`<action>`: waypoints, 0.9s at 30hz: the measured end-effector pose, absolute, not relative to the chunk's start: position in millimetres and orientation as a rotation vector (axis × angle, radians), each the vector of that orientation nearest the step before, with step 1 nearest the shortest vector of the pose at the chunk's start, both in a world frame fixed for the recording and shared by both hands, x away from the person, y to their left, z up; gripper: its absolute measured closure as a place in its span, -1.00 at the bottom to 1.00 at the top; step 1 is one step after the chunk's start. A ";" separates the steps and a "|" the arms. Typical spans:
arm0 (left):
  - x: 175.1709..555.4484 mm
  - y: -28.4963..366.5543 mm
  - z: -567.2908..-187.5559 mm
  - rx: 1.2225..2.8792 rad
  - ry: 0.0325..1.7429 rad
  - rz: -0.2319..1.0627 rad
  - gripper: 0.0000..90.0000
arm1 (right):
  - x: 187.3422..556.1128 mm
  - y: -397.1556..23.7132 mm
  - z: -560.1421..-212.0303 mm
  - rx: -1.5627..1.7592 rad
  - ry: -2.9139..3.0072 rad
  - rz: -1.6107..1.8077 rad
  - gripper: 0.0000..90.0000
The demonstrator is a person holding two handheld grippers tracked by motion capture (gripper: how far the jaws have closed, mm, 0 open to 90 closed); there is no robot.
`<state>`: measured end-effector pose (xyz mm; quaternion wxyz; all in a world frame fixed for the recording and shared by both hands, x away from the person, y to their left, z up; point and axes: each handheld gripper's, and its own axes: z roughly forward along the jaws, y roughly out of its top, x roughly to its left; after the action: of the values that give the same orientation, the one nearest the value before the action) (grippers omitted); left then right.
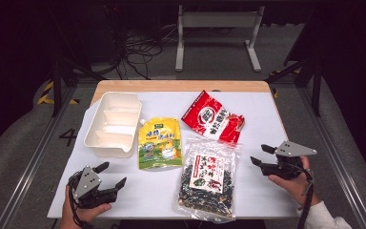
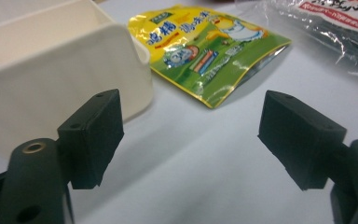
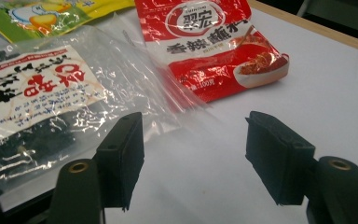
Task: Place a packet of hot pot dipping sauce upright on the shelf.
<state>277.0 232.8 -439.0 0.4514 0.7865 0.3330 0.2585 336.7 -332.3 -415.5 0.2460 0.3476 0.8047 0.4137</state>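
— Left gripper (image 1: 110, 174)? Hovering low at the near-left corner of the worktop (image 1: 262, 102), fingers (image 2: 95, 135) apart, nothing between them. Aimed toward the near end of the white tray (image 1: 110, 125) and the yellow pouch (image 1: 160, 144) just beside it.

— And the right gripper (image 1: 262, 155)? Parked at the right edge, fingers (image 3: 121, 154) likewise spread and empty. Pointed across at the clear seaweed bag (image 1: 206, 181), its crinkled top corner lying just ahead of the left finger. Not touching, though.

— Why laid out like that? Probably staged for packing: three flat packets side by side, labels up, none overlapping much, so each can be pinched by an edge. Red packet (image 1: 213, 119) farthest back, resting against the seaweed bag's top seam.

— Why the tray empty and open at the left? Likely the destination; divided compartments facing up, ready to receive.

— Nearest thing for a grasp? Seaweed bag for the right side, lying near the front edge between both hands; yellow pouch for the left. Thin plastic, so an edge pinch looks necessary.

— Progress? Seemingly at the start, nothing lifted.
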 end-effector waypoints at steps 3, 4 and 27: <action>277.3 229.2 -432.4 1.948 0.803 0.670 -0.35 | 342.5 -330.4 -414.1 0.943 2.190 1.137 -0.19; 277.3 229.2 -432.4 1.948 0.803 0.670 -0.33 | 344.4 -331.2 -413.7 0.949 2.187 1.145 -0.19; 322.2 217.3 -408.4 1.963 0.805 0.734 -0.15 | 455.4 -333.8 -427.2 1.183 2.170 1.100 -0.15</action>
<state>322.2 217.3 -408.4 0.4337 0.7879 0.3230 0.2946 455.4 -333.8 -427.2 0.2165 0.4268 0.7833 0.3968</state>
